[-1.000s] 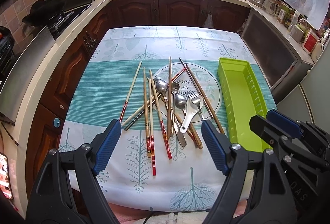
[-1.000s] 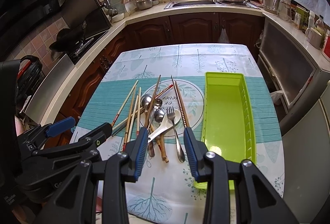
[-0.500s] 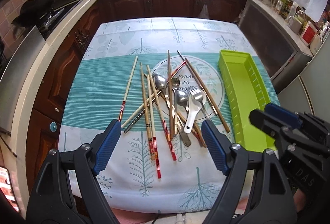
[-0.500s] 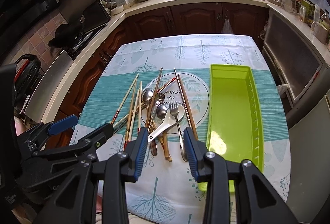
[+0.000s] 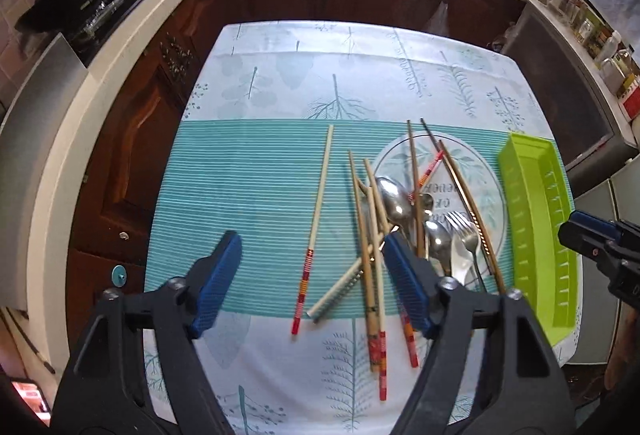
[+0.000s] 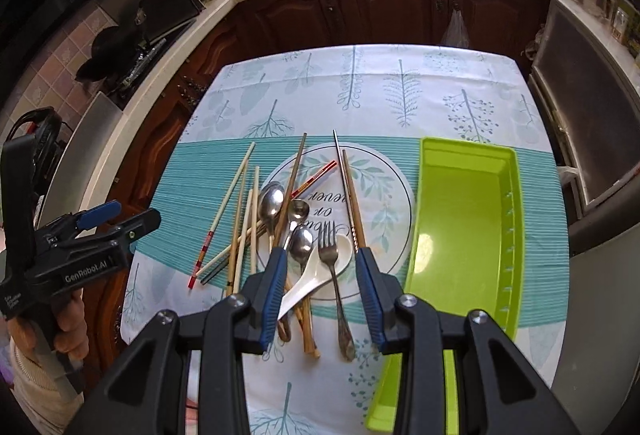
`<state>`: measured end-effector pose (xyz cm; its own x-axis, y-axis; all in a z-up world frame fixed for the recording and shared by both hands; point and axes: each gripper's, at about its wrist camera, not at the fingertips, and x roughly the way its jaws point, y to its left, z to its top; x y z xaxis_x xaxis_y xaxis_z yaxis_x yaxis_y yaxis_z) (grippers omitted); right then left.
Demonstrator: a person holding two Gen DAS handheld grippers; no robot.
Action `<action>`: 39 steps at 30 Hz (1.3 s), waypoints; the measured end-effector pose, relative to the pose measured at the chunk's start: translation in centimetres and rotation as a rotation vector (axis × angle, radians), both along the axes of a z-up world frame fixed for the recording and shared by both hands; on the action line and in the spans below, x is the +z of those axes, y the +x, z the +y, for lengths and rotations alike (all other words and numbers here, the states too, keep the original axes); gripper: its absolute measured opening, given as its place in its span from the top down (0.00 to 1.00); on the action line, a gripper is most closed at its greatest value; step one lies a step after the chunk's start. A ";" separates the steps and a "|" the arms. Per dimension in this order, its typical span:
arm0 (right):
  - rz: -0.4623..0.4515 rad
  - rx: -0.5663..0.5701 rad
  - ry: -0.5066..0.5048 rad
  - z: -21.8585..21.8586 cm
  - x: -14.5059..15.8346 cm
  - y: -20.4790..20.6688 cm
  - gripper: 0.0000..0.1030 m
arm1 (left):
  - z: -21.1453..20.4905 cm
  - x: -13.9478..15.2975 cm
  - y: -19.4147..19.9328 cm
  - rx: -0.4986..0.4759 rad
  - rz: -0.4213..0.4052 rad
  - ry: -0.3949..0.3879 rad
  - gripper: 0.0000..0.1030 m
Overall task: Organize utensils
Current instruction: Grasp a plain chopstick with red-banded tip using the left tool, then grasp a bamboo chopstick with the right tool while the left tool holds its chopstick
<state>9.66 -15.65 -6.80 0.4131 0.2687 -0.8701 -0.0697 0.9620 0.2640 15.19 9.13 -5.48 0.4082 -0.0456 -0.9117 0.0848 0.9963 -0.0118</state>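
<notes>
A: Why is everything heaped in the middle like that?

B: It reads as the unsorted start. The chopsticks (image 5: 318, 219), metal spoons (image 6: 271, 199), a fork (image 6: 330, 262) and a white ceramic spoon (image 6: 316, 279) lie crossed over one another on the tablecloth (image 6: 360, 91), mostly over its round printed motif. The green tray (image 6: 468, 219) sits just to the right of the pile, long side parallel to most handles, and nothing is in it. I'd judge it is the destination, placed close so each piece needs only a short carry.

A: And the two grippers?

B: Both point steeply down at the pile. The left gripper (image 5: 308, 275) hangs over the near-left part, with one pale chopstick with a red-banded end lying between its blue pads in that view. Its jaws are wide but closing; the pads press on nothing yet.

A: The right one?

B: The right gripper (image 6: 320, 287) sits over the fork and the white ceramic spoon, both framed between its fingers. The jaws stand apart at a moderate gap, holding nothing. Whether the tips touch the cloth, I cannot tell.

A: So nothing is lifted?

B: No, every utensil lies on the table.
</notes>
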 end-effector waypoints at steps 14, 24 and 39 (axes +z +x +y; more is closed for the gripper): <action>0.192 0.104 0.124 4.7 -4.7 4.7 0.72 | 0.6 -9.9 5.3 -0.031 0.221 0.025 0.61; 0.242 0.138 0.137 7.5 -6.2 5.2 0.73 | 0.0 -13.0 6.4 -0.038 0.289 0.020 0.72; 0.276 0.158 0.136 10.4 -7.0 6.0 0.74 | 1.2 -14.6 6.0 -0.028 0.364 -0.016 0.97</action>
<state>15.61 -5.26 -13.83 0.1112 0.4314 -0.8953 -0.1227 0.8999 0.4185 21.20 10.31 -20.05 0.0560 -0.0671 -0.9962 0.0990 0.9932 -0.0613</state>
